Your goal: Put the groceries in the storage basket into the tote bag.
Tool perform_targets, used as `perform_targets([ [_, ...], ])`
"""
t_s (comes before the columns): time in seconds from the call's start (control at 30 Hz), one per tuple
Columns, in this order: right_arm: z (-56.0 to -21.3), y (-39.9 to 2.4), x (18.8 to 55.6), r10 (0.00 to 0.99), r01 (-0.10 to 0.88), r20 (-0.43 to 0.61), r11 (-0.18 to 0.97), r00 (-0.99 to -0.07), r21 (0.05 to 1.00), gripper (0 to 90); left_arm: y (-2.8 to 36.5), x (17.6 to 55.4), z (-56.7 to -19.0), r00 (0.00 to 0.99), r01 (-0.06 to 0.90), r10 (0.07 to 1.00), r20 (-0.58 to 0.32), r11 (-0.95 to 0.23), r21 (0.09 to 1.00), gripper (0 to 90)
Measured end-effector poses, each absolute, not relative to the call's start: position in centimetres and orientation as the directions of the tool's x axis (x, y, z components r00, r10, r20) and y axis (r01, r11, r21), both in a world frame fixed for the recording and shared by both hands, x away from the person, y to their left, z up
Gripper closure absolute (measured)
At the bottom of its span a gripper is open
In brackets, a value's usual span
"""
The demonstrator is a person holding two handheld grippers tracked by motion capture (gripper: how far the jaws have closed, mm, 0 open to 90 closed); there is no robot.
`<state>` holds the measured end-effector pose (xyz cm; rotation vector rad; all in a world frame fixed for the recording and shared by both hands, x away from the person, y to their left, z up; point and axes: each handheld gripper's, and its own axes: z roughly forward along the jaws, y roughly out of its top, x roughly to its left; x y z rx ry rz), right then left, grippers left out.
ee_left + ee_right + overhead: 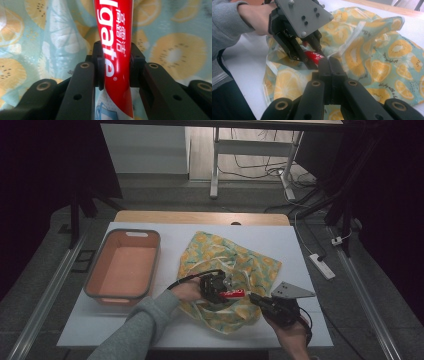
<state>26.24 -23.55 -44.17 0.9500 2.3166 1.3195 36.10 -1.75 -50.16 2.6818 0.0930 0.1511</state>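
The left gripper (pixel 223 291) clamps a red tube (pixel 115 50) over the bag (pixel 250 265). The right gripper (pixel 329 61), at 4 o'clock, pinches the bag's edge shut-jawed. Next, likely: slip the tube into the opening while it's held.

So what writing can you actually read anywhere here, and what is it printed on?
"lgate": white letters on the red toothpaste tube clamped in the left gripper, the start cut off.
Chinese characters beside those letters on the tube: too blurred to read.
Small dark script on the fruit-print cloth bag: too blurred to read.
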Motion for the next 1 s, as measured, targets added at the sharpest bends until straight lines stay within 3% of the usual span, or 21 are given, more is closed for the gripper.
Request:
perform_targets([
  [0.23, -44.7, -23.7, 26.6, 0.679, 0.415, 0.075, 0.354, -0.73, 0.838, 90.0, -1.9, 36.2, -50.2, 0.987, 0.047, 0.112, 0.119, -0.891, 0.452, 68.5],
  [0.43, -44.8, -24.0, 26.8, 0.685, 0.423, 0.078, 0.352, -0.724, 0.835, 90.0, 0.2, 36.0, -47.7, 0.983, 0.103, 0.169, 0.071, -0.83, 0.548, 43.2],
  [0.63, -45.2, -24.1, 27.2, 0.686, 0.436, 0.089, 0.353, -0.723, 0.828, 90.0, 3.0, 34.9, -45.6, 0.962, 0.16, 0.264, 0.075, -0.761, 0.628, 41.7],
  [1.0, -45.6, -24.5, 27.7, 0.665, 0.42, 0.09, 0.354, -0.741, 0.836, 90.0, 8.4, 33.2, -43.8, 0.867, 0.332, 0.495, 0.048, -0.648, 0.685, 35.4],
])
